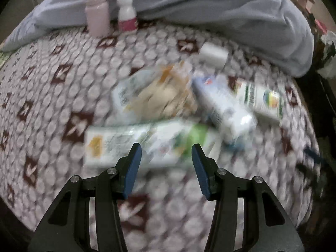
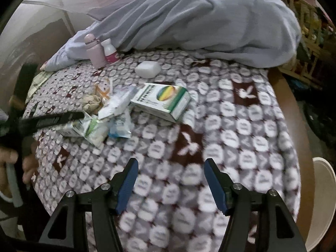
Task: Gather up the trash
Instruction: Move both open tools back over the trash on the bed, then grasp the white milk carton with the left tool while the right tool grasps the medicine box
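Observation:
A heap of trash lies on a patterned blanket (image 2: pixel 241 126). It holds a long white-green carton (image 1: pixel 147 145), a crumpled beige wrapper (image 1: pixel 161 96), a white-blue packet (image 1: pixel 224 107) and a green-striped white box (image 2: pixel 161 100), which also shows in the left wrist view (image 1: pixel 260 98). My left gripper (image 1: pixel 167 153) is open, just over the near edge of the carton; the view is blurred. From the right wrist view the left gripper's black finger (image 2: pixel 54 119) reaches the carton (image 2: pixel 88 128). My right gripper (image 2: pixel 171 166) is open and empty over bare blanket, short of the heap.
A pink bottle (image 1: pixel 97 10) and a white bottle with a pink label (image 1: pixel 126 13) stand at the back. A white case (image 2: pixel 148 68) lies behind the heap. A pale blue quilt (image 2: pixel 199 14) is bunched along the back. A cream bin's rim (image 2: pixel 323 189) shows at right, off the bed.

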The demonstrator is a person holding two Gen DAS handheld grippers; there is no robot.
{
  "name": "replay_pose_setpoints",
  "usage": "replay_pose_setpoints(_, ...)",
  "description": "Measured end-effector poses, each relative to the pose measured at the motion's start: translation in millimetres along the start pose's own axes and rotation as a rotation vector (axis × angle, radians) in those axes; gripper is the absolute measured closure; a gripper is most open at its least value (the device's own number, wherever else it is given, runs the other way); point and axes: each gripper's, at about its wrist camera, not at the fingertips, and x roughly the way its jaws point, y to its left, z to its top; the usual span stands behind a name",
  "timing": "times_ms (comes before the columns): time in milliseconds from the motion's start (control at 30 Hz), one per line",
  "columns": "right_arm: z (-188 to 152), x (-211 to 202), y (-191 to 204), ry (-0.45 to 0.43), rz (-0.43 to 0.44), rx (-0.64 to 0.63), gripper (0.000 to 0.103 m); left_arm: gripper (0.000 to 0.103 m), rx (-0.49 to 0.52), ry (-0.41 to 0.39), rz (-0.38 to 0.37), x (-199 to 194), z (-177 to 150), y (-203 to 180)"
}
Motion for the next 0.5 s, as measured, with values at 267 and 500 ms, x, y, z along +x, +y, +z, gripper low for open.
replay_pose_setpoints(267, 22.2, 20.2, 26.2, 0.006, 0.084, -0.015, 0.039, 0.055, -0.072, 0.018, 0.081, -26.3, -41.1, 55.7)
replay_pose_setpoints(500, 51.2, 31.4, 43.8, -0.012, 0.056, -0.104, 0.038, 0.055, -0.141, -0.037, 0.044, -39.2, -30.0, 61.3)
